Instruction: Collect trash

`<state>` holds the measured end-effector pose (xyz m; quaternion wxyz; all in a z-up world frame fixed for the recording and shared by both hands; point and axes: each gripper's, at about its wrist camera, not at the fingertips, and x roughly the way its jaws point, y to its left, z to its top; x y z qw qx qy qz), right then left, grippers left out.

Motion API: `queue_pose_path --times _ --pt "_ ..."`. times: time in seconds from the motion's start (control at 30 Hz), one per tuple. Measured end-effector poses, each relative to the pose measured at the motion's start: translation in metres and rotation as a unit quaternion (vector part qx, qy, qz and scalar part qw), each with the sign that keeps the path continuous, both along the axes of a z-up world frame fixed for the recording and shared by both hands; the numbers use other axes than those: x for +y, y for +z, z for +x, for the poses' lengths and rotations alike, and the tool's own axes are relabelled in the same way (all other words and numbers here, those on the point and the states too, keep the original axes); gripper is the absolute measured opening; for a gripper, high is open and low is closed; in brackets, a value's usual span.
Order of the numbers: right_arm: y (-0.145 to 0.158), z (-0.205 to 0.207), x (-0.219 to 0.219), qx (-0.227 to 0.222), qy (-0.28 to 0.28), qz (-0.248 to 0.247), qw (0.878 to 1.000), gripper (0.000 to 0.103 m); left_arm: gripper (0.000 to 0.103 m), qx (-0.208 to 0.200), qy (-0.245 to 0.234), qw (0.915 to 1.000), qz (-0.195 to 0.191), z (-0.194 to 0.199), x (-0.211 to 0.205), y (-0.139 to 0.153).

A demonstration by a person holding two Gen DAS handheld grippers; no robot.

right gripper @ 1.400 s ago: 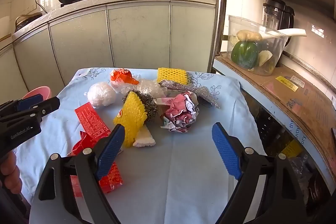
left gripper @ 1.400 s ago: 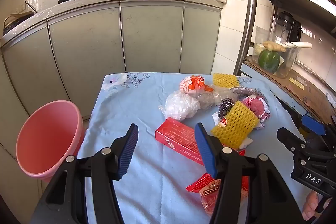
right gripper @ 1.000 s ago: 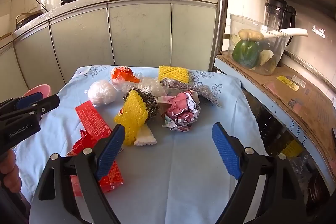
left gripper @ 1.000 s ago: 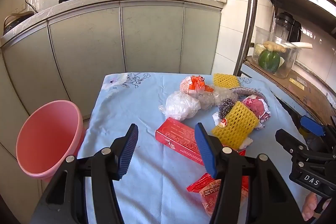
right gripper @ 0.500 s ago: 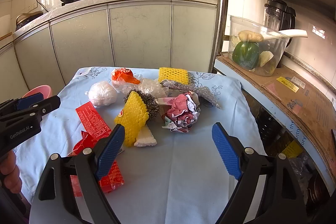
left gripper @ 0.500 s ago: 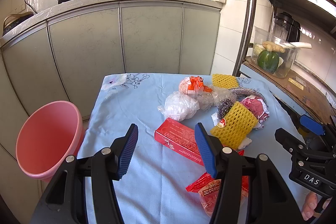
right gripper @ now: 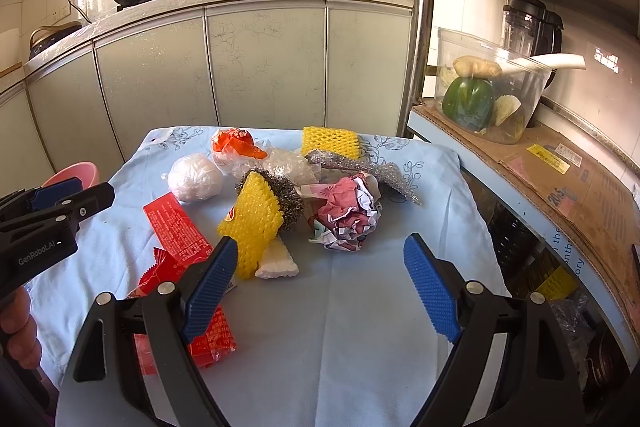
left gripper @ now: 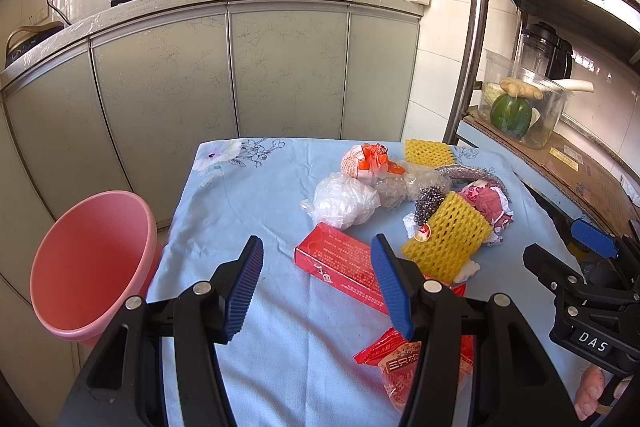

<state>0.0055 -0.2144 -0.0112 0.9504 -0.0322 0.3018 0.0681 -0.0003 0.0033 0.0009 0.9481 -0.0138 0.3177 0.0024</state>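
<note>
While nothing is picked up yet, you hold both tools low at the bottom of their frames, aimed at the trash heap. Left hand-held gripper (left gripper: pixel 316 291) is spread wide, nothing between the pads, hovering above the table (left gripper: pixel 248 195) with the red box (left gripper: pixel 344 265) just past its right finger. That looks like a pre-grasp line-up on the box, probably because it's the nearest piece. Right hand-held gripper (right gripper: pixel 320 291) is also spread and empty, over bare cloth at lower centre of its view, facing the crumpled pink paper (right gripper: pixel 348 215) and the yellow foam net (right gripper: pixel 252 223).

Trash sits bunched mid-table: white plastic ball (left gripper: pixel 344 203), orange-white wrapper (left gripper: pixel 366 159), steel scourer (right gripper: pixel 286 199) touching the yellow net, a second yellow net (right gripper: pixel 330 141) at the far edge, silver mesh strip (right gripper: pixel 376 175), white foam chunk (right gripper: pixel 278 261), red snack packets (right gripper: pixel 200 331) at the near edge.

Pink bucket (left gripper: pixel 90 259) stands on the floor at the left of the left view, just beside the table's edge, mouth open toward you. So it's likely the drop target, and the left side has the short carry.

Clear tub with vegetables (right gripper: pixel 486 95), upper right, is on the side shelf, not trash.
</note>
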Motion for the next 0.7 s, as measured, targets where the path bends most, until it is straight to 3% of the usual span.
queue_pose_path --times 0.7 --pt "0.0004 -0.0007 0.0001 0.0 0.0 0.0 1.0 0.085 0.056 0.0 -0.001 1.0 -0.001 -0.0014 -0.0042 -0.0014"
